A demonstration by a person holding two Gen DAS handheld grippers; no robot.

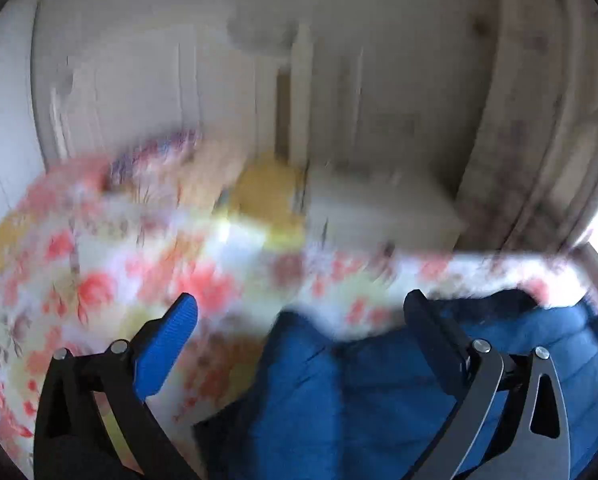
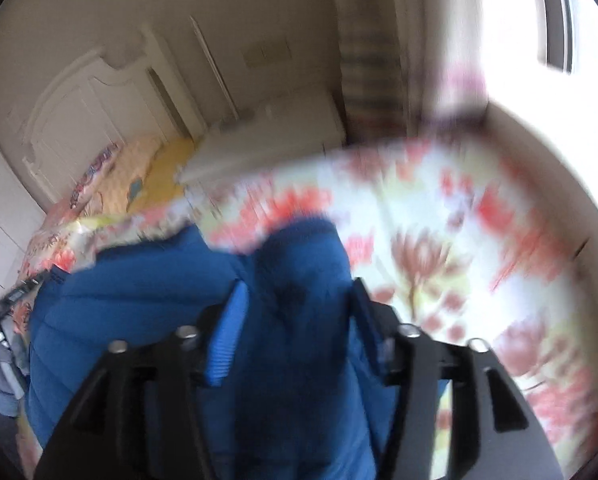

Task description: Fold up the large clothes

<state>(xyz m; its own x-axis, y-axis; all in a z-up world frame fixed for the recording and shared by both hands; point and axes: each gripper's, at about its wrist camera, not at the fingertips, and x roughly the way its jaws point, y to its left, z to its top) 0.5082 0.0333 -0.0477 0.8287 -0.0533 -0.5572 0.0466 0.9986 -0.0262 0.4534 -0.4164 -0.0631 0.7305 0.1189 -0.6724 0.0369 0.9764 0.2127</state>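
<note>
A blue quilted jacket [image 2: 147, 300] lies on a floral-covered bed [image 2: 439, 216]. The left gripper [image 1: 299, 312] hangs released; the right gripper [image 2: 299, 292] stands parted around a puffy fold. Soft and bulky, probably slippery, it is best pinched at seams or hem.

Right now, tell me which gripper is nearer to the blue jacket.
Right. The right gripper straddles a raised fold of the blue jacket, jaws open around it. The left gripper is open at the jacket's edge, one finger over the floral bedspread.
</note>
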